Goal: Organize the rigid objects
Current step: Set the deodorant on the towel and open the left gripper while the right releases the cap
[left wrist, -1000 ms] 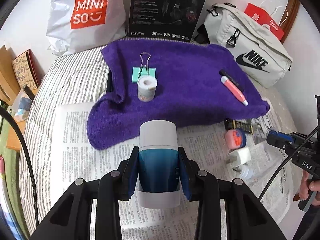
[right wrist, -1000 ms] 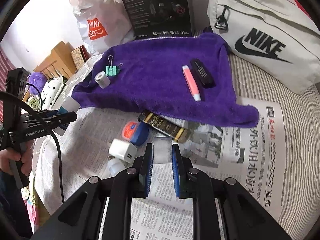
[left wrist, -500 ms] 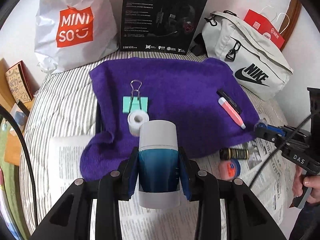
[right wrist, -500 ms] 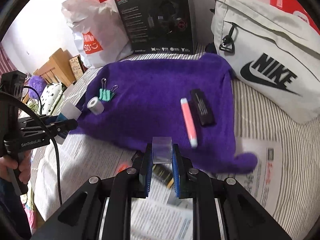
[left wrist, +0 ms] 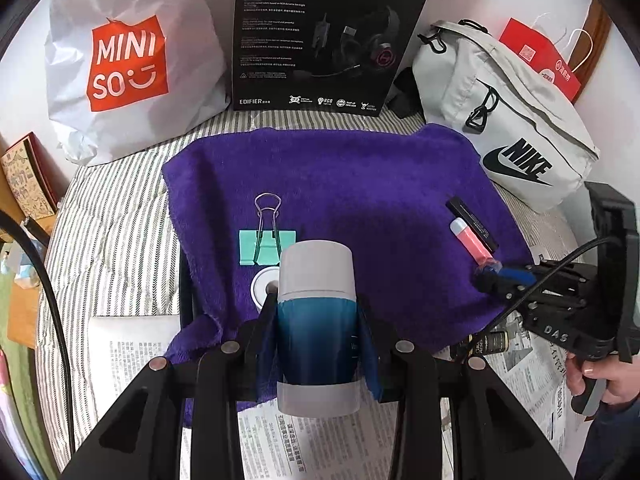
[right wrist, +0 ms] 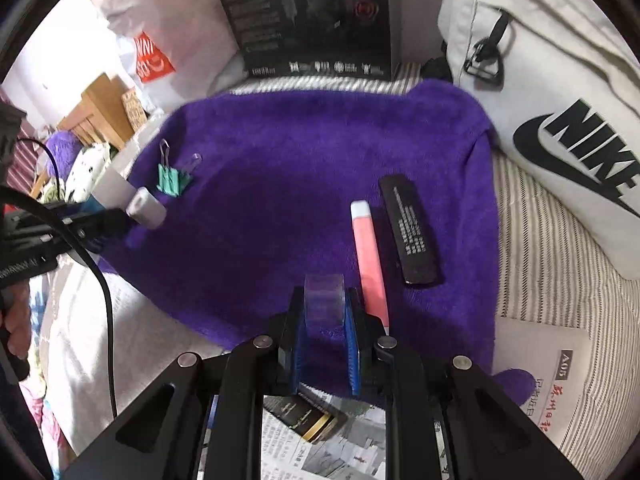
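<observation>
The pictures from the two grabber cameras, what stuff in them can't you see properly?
- White tape roll: left wrist view, mostly hidden behind the blue-and-white bottle held in the left gripper.
- Black-and-gold tube: right wrist view, partly covered by the right gripper frame; label unreadable.
- Clear tape roll in the right gripper's jaws: see-through, lower part hidden.
- Headset box: right wrist view, blurred print, top cut off.

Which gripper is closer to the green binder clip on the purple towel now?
Left. The left gripper, holding a blue and white bottle, is just in front of the green binder clip. The right gripper is across the towel, beside the pink tube.
</observation>
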Demonstrator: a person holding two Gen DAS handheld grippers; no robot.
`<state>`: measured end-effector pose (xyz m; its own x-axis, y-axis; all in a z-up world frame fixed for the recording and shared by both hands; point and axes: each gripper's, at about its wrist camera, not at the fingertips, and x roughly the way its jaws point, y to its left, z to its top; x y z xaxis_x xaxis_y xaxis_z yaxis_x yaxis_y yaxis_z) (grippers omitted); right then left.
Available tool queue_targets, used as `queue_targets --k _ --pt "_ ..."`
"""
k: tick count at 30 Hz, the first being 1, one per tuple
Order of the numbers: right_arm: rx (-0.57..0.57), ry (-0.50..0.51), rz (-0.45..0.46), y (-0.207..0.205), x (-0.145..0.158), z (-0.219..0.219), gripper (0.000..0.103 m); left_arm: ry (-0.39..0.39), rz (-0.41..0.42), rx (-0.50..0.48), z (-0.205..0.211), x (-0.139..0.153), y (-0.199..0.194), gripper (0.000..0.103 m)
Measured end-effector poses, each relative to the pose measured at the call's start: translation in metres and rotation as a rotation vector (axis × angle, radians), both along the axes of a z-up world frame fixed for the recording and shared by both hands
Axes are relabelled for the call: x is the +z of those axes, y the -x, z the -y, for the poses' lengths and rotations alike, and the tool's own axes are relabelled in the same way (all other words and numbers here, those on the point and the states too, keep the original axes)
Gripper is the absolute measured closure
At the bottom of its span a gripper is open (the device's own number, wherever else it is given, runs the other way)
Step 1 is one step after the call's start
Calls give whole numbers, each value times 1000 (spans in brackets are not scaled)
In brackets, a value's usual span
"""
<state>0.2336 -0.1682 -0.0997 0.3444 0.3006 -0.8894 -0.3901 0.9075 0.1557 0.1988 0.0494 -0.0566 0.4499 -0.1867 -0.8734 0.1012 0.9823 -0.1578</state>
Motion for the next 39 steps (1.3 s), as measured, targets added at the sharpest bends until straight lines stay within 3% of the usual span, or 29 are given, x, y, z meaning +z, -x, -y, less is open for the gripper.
queue_targets --k 11,16,19,25,31,35,39 --pt "24 23 -12 -4 -6 -4 83 5 -17 -10 3 -9 -6 69" --pt "14 48 -16 -3 -2 -1 61 1 -20 -14 8 -9 -11 69" --pt "10 33 -18 -1 1 5 57 4 -19 -26 14 -7 -15 69" --pt "-10 19 -7 5 9 16 55 -16 -28 -52 29 -6 -23 69" --pt "-48 -11 -6 12 14 30 54 -50 -55 -46 39 -25 -34 69" --pt "-59 -25 -4 17 19 38 54 -116 -55 -39 44 -36 -37 69" --pt "-61 -22 5 22 22 39 54 -115 -49 -40 44 -36 -39 69"
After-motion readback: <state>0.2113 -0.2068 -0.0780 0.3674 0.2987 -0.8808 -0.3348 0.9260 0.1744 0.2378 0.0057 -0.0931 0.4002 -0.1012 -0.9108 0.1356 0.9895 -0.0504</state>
